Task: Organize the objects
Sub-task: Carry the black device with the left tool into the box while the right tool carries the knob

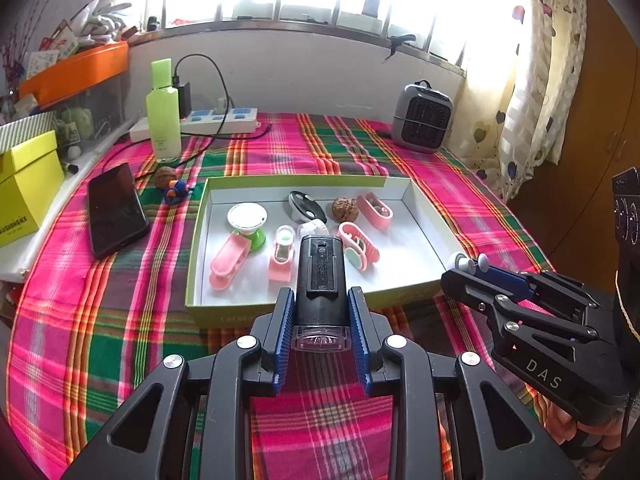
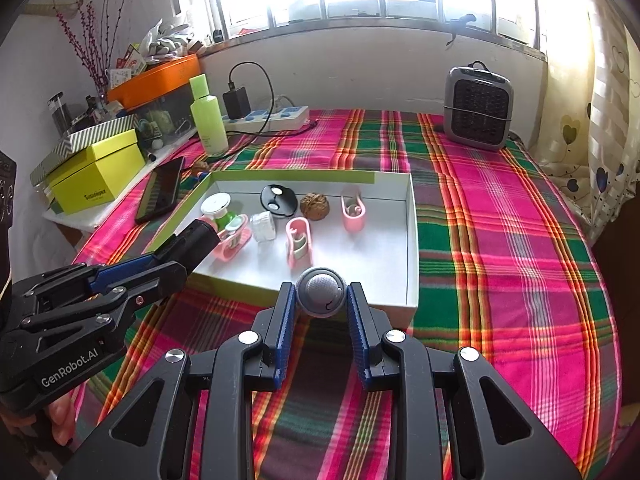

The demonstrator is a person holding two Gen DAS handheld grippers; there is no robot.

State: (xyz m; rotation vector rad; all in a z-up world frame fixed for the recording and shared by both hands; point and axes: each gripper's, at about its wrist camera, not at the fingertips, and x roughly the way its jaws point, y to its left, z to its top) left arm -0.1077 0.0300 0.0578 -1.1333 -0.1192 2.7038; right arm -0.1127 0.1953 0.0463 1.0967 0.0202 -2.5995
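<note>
A shallow white box with green walls [image 1: 424, 208] [image 2: 412, 240] lies on the plaid cloth and holds several pink clips, a walnut [image 1: 344, 209] [image 2: 315, 206], a black oval piece and a green-and-white suction cup. My left gripper [image 1: 320, 308] [image 2: 176, 256] is shut on a black flashlight [image 1: 320, 272] [image 2: 196, 240], held over the box's near wall. My right gripper [image 2: 321, 304] [image 1: 460, 274] is shut on a small grey-and-white round gadget [image 2: 321, 291] [image 1: 466, 262] just at the box's near right corner.
A black phone [image 1: 116, 210] [image 2: 162, 190], a second walnut and a blue toy [image 1: 176, 190] lie left of the box. A green bottle [image 1: 162, 116] [image 2: 208, 116], a power strip [image 1: 218, 120], a grey heater [image 1: 422, 118] [image 2: 478, 108] and yellow boxes [image 1: 24, 184] stand around.
</note>
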